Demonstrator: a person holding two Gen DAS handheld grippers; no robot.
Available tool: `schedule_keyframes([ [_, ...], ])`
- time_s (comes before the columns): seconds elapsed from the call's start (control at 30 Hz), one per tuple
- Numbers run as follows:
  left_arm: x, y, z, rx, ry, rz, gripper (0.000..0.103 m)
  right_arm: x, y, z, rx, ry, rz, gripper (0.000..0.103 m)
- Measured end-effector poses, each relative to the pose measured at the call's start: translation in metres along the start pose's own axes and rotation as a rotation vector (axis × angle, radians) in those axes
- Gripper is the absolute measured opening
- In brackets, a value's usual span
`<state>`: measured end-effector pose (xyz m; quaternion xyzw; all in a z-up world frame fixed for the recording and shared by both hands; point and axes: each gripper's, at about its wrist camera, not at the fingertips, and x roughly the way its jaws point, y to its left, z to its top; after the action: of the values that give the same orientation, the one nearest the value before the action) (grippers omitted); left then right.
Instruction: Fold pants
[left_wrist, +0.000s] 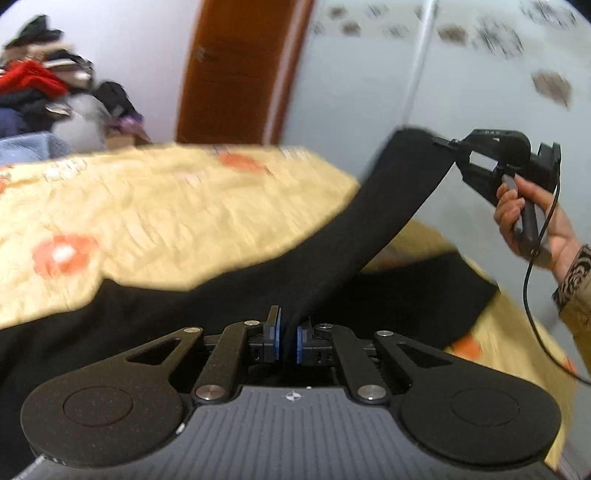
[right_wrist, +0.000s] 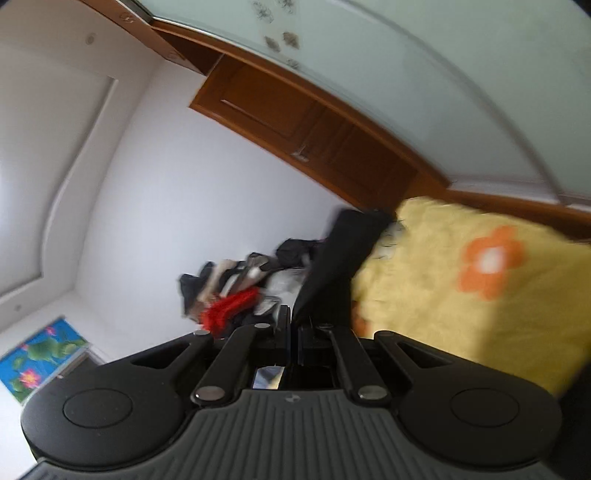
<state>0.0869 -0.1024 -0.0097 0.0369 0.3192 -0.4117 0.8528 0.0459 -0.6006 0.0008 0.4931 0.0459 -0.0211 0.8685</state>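
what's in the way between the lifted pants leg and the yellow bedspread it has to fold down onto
Nothing visible. The black pants hang stretched between the left hand-held gripper and right hand-held gripper, with only bare yellow bedspread beneath. The clothes pile sits beyond the bed.

No text, label or number can be read
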Motion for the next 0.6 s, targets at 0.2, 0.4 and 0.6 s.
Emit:
schedule_keyframes([
  [0.2, 0.021, -0.024, -0.034, 0.062, 0.117, -0.042, 0.007, -0.083, -0.086, -0.029, 0.208, -0.027, -0.232, 0.004],
  [0.4, 0.015, -0.026, -0.032, 0.052, 0.106, -0.049, 0.007, -0.118, -0.108, -0.046, 0.251, -0.076, -0.291, 0.004],
  [0.6, 0.009, -0.029, -0.042, 0.077, 0.123, -0.036, 0.006, -0.137, -0.099, -0.042, 0.208, -0.115, -0.32, 0.004],
])
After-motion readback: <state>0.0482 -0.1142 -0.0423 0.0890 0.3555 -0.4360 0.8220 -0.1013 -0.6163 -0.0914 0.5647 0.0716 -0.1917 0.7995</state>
